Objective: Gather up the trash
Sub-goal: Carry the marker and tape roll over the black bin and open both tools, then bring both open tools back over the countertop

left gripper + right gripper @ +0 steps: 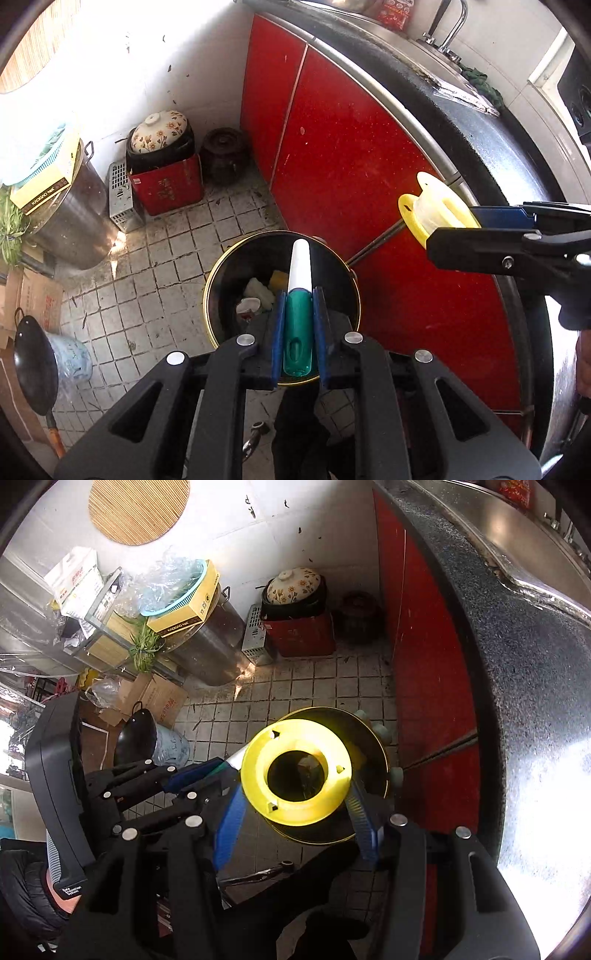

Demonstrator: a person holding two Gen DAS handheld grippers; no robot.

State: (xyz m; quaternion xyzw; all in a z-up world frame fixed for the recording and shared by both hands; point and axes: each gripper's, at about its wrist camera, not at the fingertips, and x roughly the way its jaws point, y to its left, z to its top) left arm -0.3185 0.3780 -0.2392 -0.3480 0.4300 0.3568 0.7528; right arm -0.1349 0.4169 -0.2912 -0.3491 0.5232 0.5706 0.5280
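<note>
The left gripper [299, 328] is clamping a slim teal tube with a white tapered cap [300, 291] between its blue pads, holding it right over the open mouth of the round trash bin [218, 280], whose thin gold rim is ringing a dark, glossy interior. Crumpled white and yellow scraps [258, 291] are lying at the bottom of the bin. The right gripper [295, 801] is grasping a smooth yellow plastic spool [295, 771] by its flanges, hovering above the same bin [376, 738] in the right wrist view; seen from the left wrist camera, the spool [432, 206] is hanging to the right of the bin, in front of the red cabinet doors [332, 155]. The bin is standing on a grimy floor of small pale square tiles [147, 266], close against the cabinet, with open floor to its left. Above the doors, the speckled dark worktop edge [461, 122] is curving past. A floral-lidded pot [160, 131] is sitting in the far corner.
</note>
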